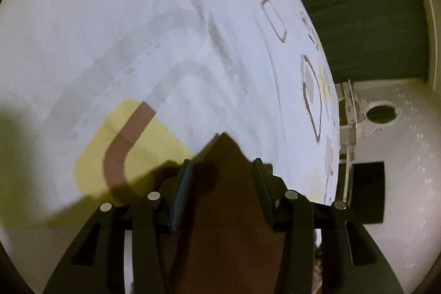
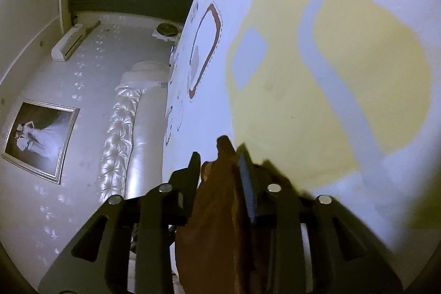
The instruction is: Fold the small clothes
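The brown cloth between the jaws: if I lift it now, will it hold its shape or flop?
Probably floppy: the brown cloth bunches in folds at the right gripper. It looks thin and light. It may slip, since the left gripper stands open around it on the printed bedsheet.

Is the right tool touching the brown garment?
Touching. The right wrist view shows the brown garment bunched between the right tool's parted fingers, lying against one pad.
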`<state>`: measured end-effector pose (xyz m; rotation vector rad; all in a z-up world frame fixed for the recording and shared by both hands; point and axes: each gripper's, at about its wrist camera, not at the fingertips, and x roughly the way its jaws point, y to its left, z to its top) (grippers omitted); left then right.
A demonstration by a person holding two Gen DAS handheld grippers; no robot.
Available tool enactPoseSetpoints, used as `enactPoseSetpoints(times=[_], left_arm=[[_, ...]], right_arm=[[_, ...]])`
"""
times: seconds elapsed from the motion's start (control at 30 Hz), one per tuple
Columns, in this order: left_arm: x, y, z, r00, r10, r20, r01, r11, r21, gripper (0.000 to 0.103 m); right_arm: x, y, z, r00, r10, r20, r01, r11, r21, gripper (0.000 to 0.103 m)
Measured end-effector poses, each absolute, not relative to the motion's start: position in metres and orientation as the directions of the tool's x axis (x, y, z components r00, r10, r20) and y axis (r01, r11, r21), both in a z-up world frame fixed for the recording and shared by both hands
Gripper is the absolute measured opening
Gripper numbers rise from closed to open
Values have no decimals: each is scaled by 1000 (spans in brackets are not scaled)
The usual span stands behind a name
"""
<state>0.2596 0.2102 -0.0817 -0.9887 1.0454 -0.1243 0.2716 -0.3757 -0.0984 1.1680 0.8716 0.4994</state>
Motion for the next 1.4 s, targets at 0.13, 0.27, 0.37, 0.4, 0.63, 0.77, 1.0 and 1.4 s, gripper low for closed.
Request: enactPoseSetpoints(times=[0.13, 0.27, 0.37, 0.4, 0.63, 0.77, 1.0, 1.4], left_arm=[[223, 206, -74, 517, -541, -663, -267, 635, -725, 46], [165, 203, -79, 491, -545, -680, -223, 676, -702, 53], [127, 200, -90, 463, -568, -681, -228, 666, -710, 53], [113, 198, -94, 451, -580, -678, -229, 659, -716, 53], [90, 177, -98, 449, -635, -628, -204, 612, -764, 67], [99, 171, -102, 467, -651, -599, -243, 556, -795, 68], [99, 161, -105, 411, -557, -722, -319, 653, -686, 14], [100, 159, -105, 422, -529, -736, -310, 679, -666, 12]], right_arm=[[239, -379, -88, 557, 752, -353, 59, 389, 920, 40], [187, -379, -87, 505, 760, -410, 43, 452, 891, 47], [150, -376, -96, 462, 784, -415, 63, 437, 897, 48], [141, -375, -98, 454, 789, -413, 62, 435, 899, 48], [99, -354, -99, 397, 817, -419, 20, 448, 894, 49], [94, -349, -102, 410, 818, -403, 25, 431, 902, 48], [92, -340, -106, 378, 782, -495, 24, 527, 850, 7], [88, -351, -106, 376, 763, -526, 32, 557, 830, 14]])
